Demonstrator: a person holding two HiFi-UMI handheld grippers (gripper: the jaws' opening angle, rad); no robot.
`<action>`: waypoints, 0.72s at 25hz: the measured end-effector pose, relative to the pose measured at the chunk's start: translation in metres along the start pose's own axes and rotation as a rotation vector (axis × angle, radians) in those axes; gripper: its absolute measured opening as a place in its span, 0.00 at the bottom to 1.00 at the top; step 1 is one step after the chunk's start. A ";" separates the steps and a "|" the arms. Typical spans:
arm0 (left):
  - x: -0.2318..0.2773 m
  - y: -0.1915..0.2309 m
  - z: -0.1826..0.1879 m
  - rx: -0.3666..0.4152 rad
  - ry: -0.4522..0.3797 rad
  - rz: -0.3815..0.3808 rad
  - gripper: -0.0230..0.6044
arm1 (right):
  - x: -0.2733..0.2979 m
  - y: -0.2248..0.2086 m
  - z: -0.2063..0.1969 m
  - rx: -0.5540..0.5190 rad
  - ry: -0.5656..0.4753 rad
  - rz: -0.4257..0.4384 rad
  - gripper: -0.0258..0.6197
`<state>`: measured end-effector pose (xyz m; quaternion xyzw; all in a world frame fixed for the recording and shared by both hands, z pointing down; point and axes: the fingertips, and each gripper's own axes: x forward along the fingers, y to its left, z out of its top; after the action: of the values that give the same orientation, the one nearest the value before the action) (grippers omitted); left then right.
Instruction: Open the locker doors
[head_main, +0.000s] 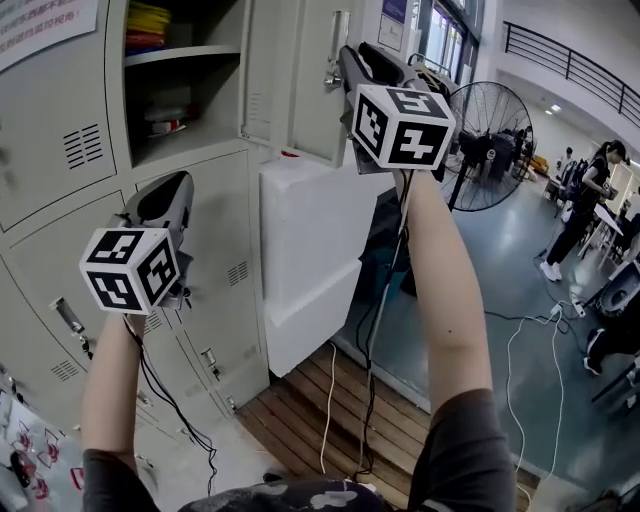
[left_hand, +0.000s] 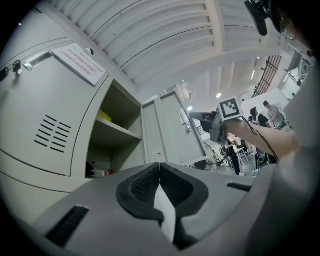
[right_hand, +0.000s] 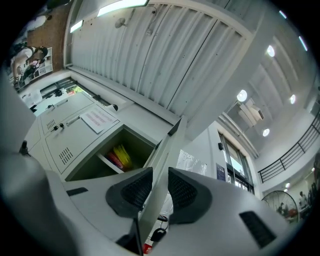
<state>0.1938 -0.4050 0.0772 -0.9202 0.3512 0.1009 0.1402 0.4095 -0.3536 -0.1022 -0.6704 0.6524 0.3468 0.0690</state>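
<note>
The grey lockers fill the left of the head view. The upper locker (head_main: 180, 90) stands open, with yellow and red items on its shelf. Its door (head_main: 300, 80) is swung out to the right. My right gripper (head_main: 345, 62) is raised to that door, and the right gripper view has the door's edge (right_hand: 162, 165) clamped between the two pads of the gripper (right_hand: 159, 187). My left gripper (head_main: 165, 195) hangs lower, in front of a closed locker door (head_main: 225, 300), touching nothing. In its own view the left gripper (left_hand: 159, 172) is shut, pads meeting with nothing held.
White foam boxes (head_main: 310, 230) are stacked against the lockers under the open door. A wooden pallet (head_main: 330, 400) lies on the floor below them. A standing fan (head_main: 490, 140) is to the right, cables (head_main: 530, 340) trail across the floor, and a person (head_main: 585, 210) stands far right.
</note>
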 end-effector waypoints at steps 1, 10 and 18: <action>-0.005 0.002 -0.001 0.013 0.004 0.013 0.05 | -0.003 0.005 0.002 -0.009 -0.009 0.006 0.20; -0.065 0.021 -0.018 0.100 0.038 0.112 0.05 | -0.038 0.072 0.021 -0.007 -0.050 0.114 0.33; -0.146 0.040 -0.055 0.024 0.093 0.208 0.05 | -0.078 0.172 -0.007 0.133 -0.019 0.272 0.47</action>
<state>0.0646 -0.3618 0.1631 -0.8808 0.4521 0.0680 0.1234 0.2601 -0.3164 0.0084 -0.5662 0.7582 0.3152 0.0719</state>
